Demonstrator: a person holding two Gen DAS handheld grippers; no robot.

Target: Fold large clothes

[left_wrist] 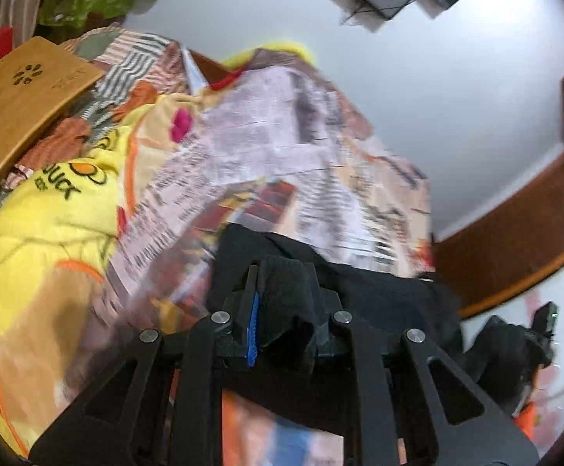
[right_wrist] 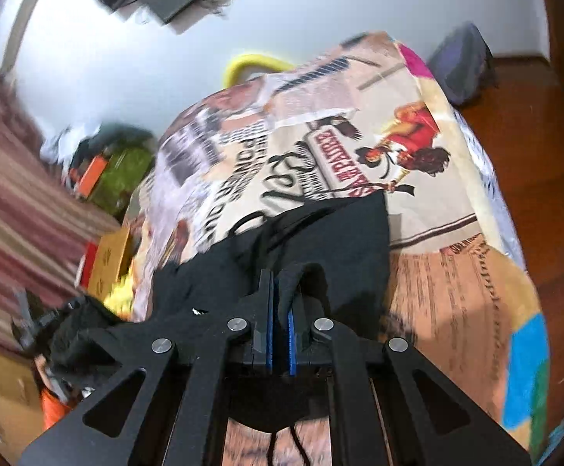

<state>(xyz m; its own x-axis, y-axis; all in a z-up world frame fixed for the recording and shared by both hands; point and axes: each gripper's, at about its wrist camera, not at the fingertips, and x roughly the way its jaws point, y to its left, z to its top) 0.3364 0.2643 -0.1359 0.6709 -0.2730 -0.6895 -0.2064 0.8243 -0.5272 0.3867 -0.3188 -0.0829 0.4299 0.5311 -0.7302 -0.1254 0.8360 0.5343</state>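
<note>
Both grippers pinch the same black garment (right_wrist: 320, 240), which hangs between them over a bed covered with a newspaper-print sheet (right_wrist: 417, 178). The left gripper (left_wrist: 282, 303) is clamped on a thick bunch of the cloth; the right gripper (right_wrist: 280, 303) holds a thin edge between its nearly closed blue pads. The garment spreads just ahead of each gripper, creased and loose, so folding looks barely begun; laying it flat and making every fold remain.

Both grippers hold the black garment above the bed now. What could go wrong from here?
1. The left gripper pinches only a thick bunch of the black garment, so the cloth may slip out.
2. A thin cord hangs below the right gripper; it could snag.
3. The yellow duck blanket lies close and may get dragged.
</note>
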